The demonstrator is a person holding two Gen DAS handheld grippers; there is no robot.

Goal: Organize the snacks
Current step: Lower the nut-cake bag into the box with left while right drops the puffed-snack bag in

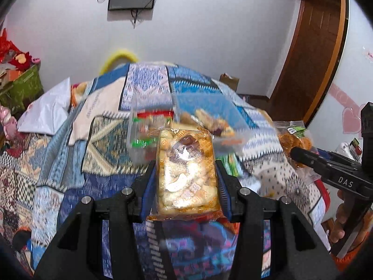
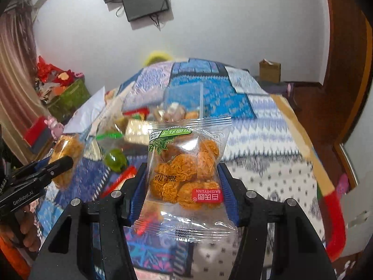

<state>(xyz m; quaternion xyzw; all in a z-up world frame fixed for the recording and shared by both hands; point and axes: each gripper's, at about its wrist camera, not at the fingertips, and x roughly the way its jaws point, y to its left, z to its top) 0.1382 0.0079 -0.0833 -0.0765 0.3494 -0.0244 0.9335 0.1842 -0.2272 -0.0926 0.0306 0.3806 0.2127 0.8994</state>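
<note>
Both grippers carry packets above the bed (image 2: pixel 268 140). Left gripper (image 1: pixel 186 177) clamps a nut-brittle bar (image 1: pixel 186 170) nearly shut; right gripper (image 2: pixel 183 179) pinches a clear bag of orange snack balls (image 2: pixel 186 170) by its slack sides. That bag could slide or twist loose. Ahead, the clear container (image 1: pixel 186 116) looks crowded, so a drop may miss.

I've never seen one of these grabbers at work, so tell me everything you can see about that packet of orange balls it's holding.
The packet of orange balls is a clear, crinkly plastic wrapper with crimped ends, a green leafy label at the top and a red brand tag lower down. Inside sit round, golden-orange, noodle-like clusters. A printed date runs upside down. It stands roughly upright, lifted above the patterned bedspread, pinched at both sides by the blue pads of the right gripper.
</note>
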